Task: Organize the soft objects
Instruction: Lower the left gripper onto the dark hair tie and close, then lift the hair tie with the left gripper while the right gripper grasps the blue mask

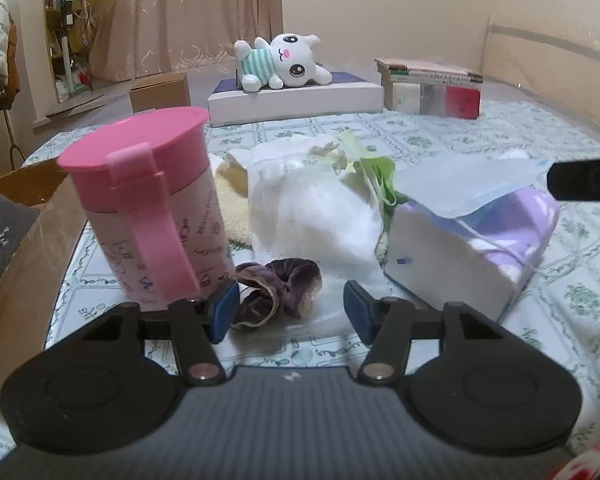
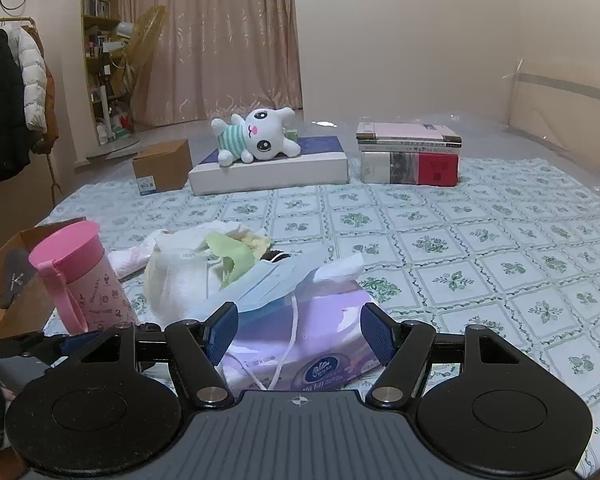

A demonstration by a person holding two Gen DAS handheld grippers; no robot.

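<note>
My left gripper (image 1: 290, 314) is open and low over the bed, its fingers on either side of a dark purple velvet scrunchie (image 1: 278, 290) that lies on the patterned sheet. Behind the scrunchie sit a white cloth bundle (image 1: 312, 208), a green face mask (image 1: 374, 176) and a blue face mask (image 1: 472, 182) draped on a purple tissue pack (image 1: 460, 252). My right gripper (image 2: 298, 334) is open and hovers over the tissue pack (image 2: 312, 344), with the blue mask (image 2: 276, 280) just ahead. A white plush cat (image 2: 256, 140) lies on a flat box at the back.
A pink lidded cup (image 1: 152, 208) stands just left of the left gripper. A brown paper bag (image 1: 20, 240) holding a grey item is at the left edge. Stacked books (image 2: 410, 156), a white flat box (image 2: 272, 170) and a cardboard box (image 2: 162, 170) are farther back.
</note>
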